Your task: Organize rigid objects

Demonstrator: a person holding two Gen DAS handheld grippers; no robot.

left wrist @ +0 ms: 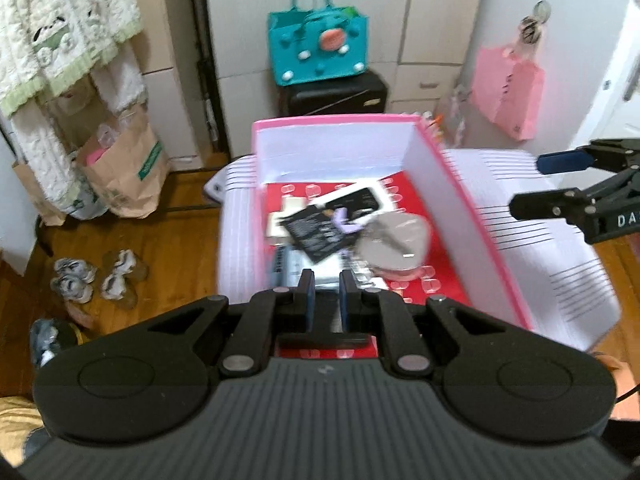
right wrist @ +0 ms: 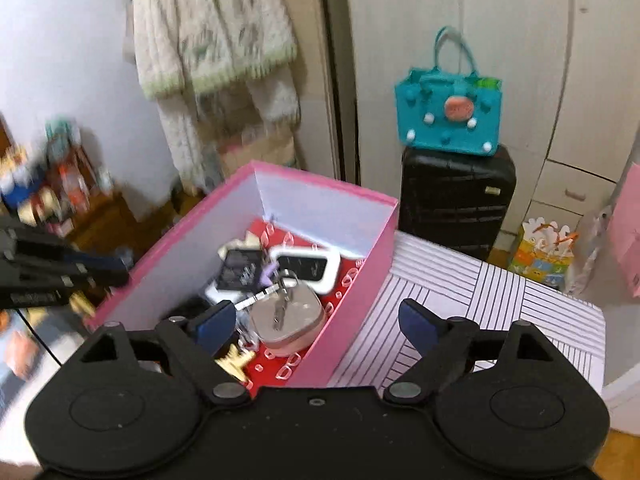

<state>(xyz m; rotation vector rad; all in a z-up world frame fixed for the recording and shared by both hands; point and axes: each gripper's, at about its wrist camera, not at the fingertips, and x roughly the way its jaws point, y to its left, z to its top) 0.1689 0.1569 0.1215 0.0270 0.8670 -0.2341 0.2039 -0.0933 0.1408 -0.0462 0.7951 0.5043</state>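
A pink box with white inner walls and a red floor sits on a white surface with black stripes. Inside lie a heart-shaped pinkish case with keys across it, a black card, a white-framed black device and a yellow star-shaped piece. My left gripper hangs over the box's near end, shut and holding nothing. My right gripper stands open and empty above the box's right wall.
A teal handbag rests on a black suitcase behind the box, against white cupboards. Paper bags and slippers are on the wooden floor to the left. A pink bag hangs at the right.
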